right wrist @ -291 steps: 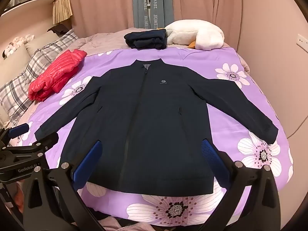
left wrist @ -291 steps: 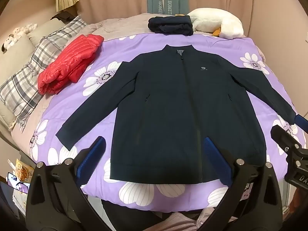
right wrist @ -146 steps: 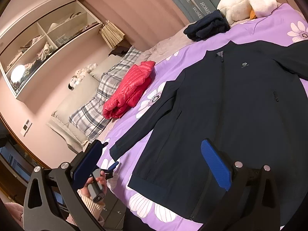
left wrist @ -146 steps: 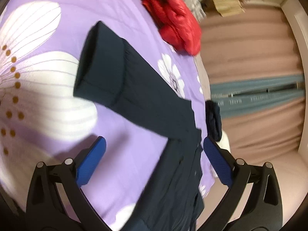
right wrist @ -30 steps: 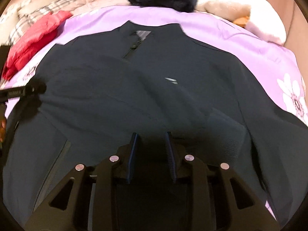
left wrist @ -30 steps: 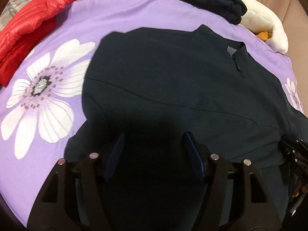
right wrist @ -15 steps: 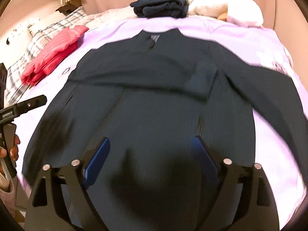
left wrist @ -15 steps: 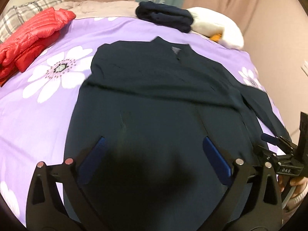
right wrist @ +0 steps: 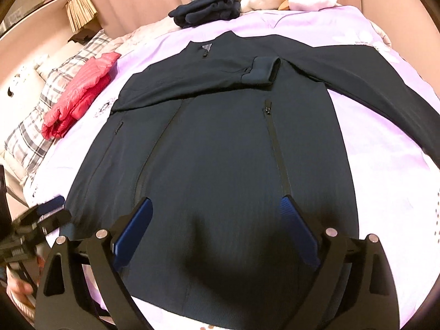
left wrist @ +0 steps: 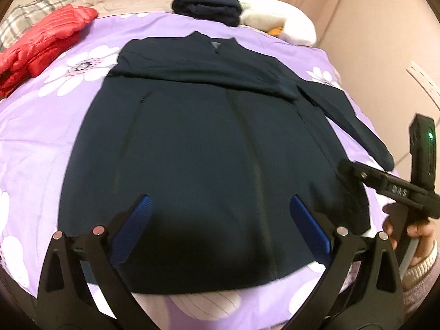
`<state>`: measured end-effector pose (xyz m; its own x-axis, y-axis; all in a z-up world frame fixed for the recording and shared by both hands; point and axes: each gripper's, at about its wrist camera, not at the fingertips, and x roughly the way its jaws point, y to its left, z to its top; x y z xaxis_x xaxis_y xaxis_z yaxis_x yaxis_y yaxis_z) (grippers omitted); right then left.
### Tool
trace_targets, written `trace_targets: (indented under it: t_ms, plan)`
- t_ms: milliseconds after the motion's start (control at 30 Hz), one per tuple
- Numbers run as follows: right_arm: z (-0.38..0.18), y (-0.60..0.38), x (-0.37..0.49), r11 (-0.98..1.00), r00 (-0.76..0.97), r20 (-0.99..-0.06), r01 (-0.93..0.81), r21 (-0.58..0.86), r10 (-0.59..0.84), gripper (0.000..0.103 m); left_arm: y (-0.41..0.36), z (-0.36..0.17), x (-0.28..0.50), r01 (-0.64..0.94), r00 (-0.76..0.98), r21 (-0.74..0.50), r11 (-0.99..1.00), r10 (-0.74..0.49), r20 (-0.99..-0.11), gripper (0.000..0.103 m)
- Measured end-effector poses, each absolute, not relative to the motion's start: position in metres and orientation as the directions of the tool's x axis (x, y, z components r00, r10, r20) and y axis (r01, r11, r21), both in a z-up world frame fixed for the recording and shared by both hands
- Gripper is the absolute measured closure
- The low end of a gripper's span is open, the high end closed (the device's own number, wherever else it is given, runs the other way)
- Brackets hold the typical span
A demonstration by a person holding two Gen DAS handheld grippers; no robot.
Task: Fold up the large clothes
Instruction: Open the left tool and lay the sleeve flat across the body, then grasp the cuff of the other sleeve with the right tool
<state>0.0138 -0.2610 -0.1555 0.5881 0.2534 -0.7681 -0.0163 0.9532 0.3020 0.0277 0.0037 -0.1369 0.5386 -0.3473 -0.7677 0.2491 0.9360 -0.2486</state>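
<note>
Both claws have just let go: the left claw [left wrist: 220, 227] and the right claw [right wrist: 217, 227] have been opening within the last second, their blue pads now stand wide apart with nothing between them, and both hang released above the lower half of the dark jacket [left wrist: 209, 148], which lies flat and face up on the bed [left wrist: 35, 126] directly ahead of and beneath them. A second ago the two claws were low over the chest with their pads drawn close; now the folded sleeve [right wrist: 192, 82] lies across the chest ahead of the right claw, its cuff [right wrist: 262, 71] resting near the far shoulder seam. That looks like the first sleeve fold done. The other sleeve [left wrist: 346, 115] is not yet folded and stretches out ahead and to the right of the left claw, its end close to the bed's right edge, just beyond the right claw [left wrist: 385, 184] and the hand [left wrist: 412, 228] holding it. The hem lies just below both claws, near the bed's near edge, so there is little bedding to spare there. To the left of the claws the purple cover is bare and gives room to work; farther ahead and left sits a red jacket [left wrist: 41, 46], and beyond the collar a folded dark garment [left wrist: 206, 11] beside a white plush toy [left wrist: 280, 24], both clear of the jacket.
</note>
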Motion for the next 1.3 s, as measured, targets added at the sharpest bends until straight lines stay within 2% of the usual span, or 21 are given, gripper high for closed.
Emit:
trace_targets:
  t_ms: [533,967,1300]
  plan:
    - [-0.129,-0.294,-0.02,0.933,0.667,-0.705,0.04,0.357,0.241,0.009,0.004,-0.121,0.007,0.262,0.568,-0.247,0.933,-0.356,-0.742,0.002]
    - [-0.14,-0.381,-0.036,0.846,0.713,-0.683,0.26,0.466,0.157,0.009,0.001,-0.128,0.016,0.244,0.541,-0.266,0.932,-0.359,-0.761,0.002]
    - [-0.16,-0.464,-0.061,0.695,0.75,-0.658,0.439,0.57,0.065,0.009,-0.023,-0.131,0.035,0.278,0.505,-0.268,0.923,-0.377,-0.776,0.002]
